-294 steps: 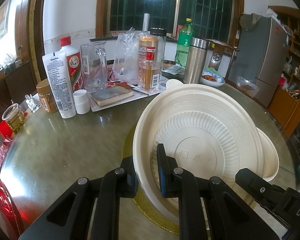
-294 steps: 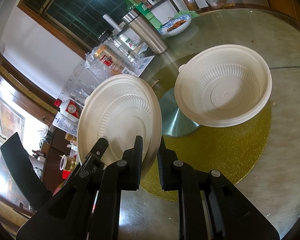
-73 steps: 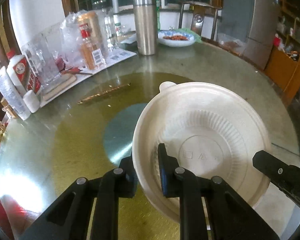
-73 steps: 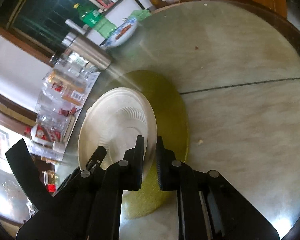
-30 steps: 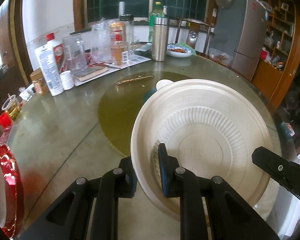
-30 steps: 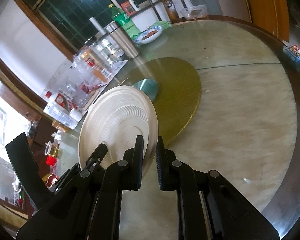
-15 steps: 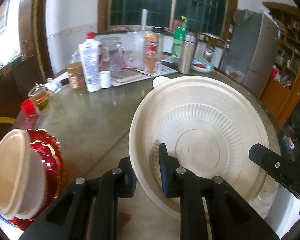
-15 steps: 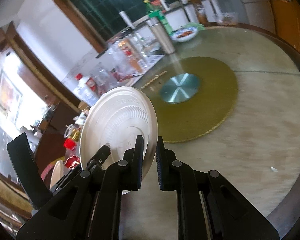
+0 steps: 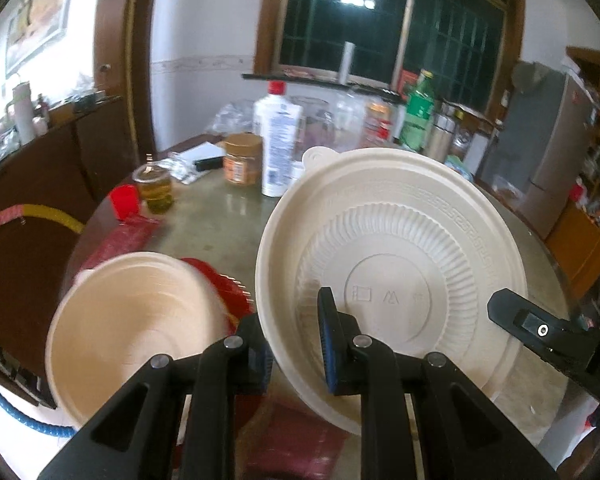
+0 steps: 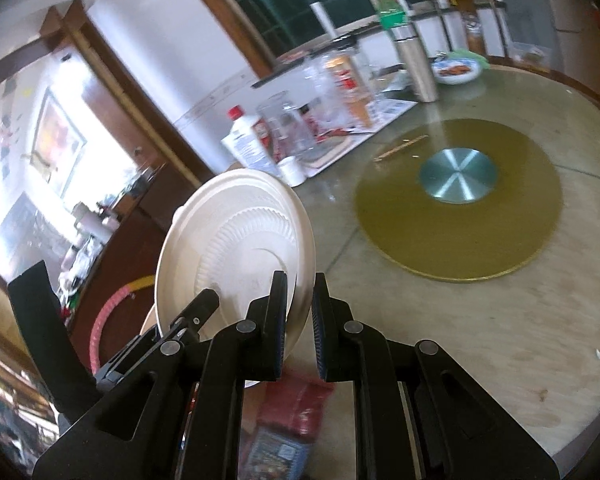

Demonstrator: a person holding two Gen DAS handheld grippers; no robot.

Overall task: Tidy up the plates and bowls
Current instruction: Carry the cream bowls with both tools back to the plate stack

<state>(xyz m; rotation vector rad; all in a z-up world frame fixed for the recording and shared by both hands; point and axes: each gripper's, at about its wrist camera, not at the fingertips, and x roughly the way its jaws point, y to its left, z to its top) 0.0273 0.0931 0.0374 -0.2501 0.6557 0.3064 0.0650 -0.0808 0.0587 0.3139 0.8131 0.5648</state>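
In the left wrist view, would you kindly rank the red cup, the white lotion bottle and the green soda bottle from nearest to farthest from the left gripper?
From the left gripper:
1. red cup, left, at the table edge.
2. white lotion bottle, centre, further back.
3. green soda bottle, right of centre, at the far side.

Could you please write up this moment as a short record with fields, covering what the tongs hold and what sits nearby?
held item: cream plastic bowl, tilted on edge, inside facing the left camera
left tongs: shut on the bowl's rim
right tongs: shut on the same bowl's rim, opposite side
nearby dish: second cream bowl, on red plates at the table edge
table centre: gold turntable with a metal hub, nothing on it
back of table: white bottle, steel flask, small dish of food
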